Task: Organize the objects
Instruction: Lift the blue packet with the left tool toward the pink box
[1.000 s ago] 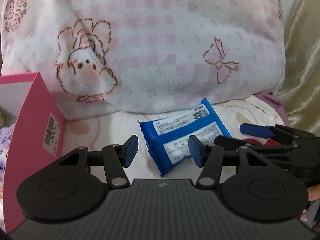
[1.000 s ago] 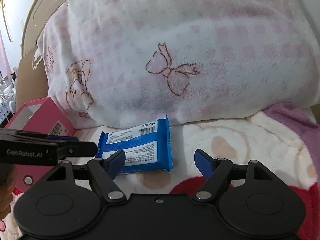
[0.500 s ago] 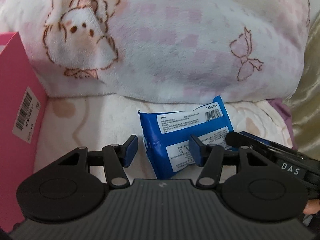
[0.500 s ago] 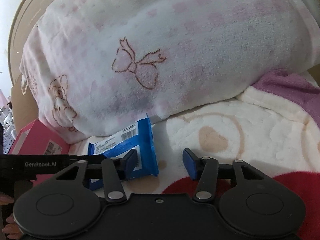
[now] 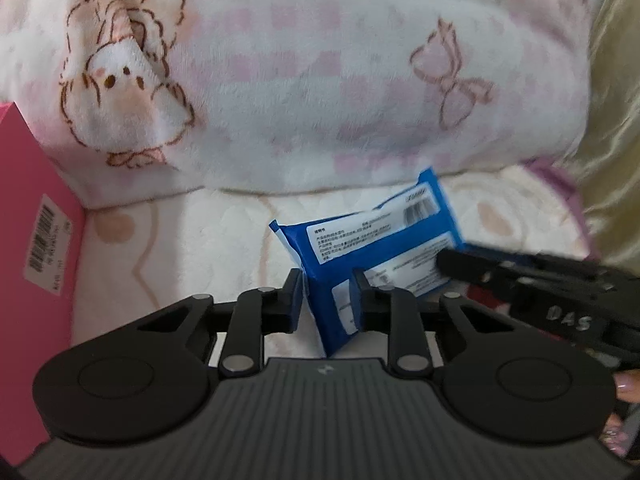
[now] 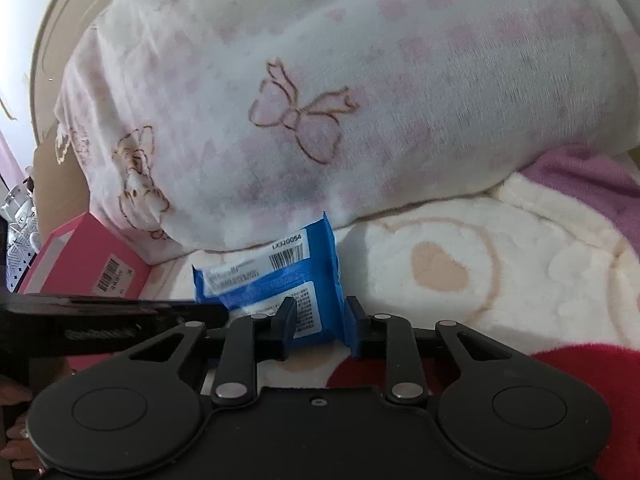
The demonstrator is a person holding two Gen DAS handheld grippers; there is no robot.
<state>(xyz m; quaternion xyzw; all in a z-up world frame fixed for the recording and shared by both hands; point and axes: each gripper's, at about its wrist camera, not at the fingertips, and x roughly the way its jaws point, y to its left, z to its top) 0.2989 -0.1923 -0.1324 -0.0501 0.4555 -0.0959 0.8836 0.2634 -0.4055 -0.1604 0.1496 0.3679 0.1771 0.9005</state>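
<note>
So both claws are on the same thing here — a flat blue plastic packet with white printed labels and a barcode (image 5: 384, 236), lying on a cream fleece bed blanket with peach hearts (image 6: 460, 248), right up against a big fluffy white pillow with pink checks and brown bow drawings (image 5: 320, 80).

The left claw (image 5: 327, 302) has just been closing, and its black fingers with blue pads now pinch the packet's near corner — that end is tipped up and a bit crumpled between them. The right claw (image 6: 318, 322) has also just closed down and is pinching the packet's other edge, the one nearest it, with the white label sitting between its pads.

In the left view the right claw's black body with "DAS" on it comes in from the right side, blurry, reaching onto the packet. In the right view the left claw shows as a dark bar coming in from the left.

A pink cardboard box with a white barcode sticker (image 6: 100, 264) sits off to the left of the packet, near it but not touching. A red patch of blanket (image 6: 580, 368) is in the lower right of the right view, and a fingertip (image 5: 626, 386) shows at the left view's right edge.
</note>
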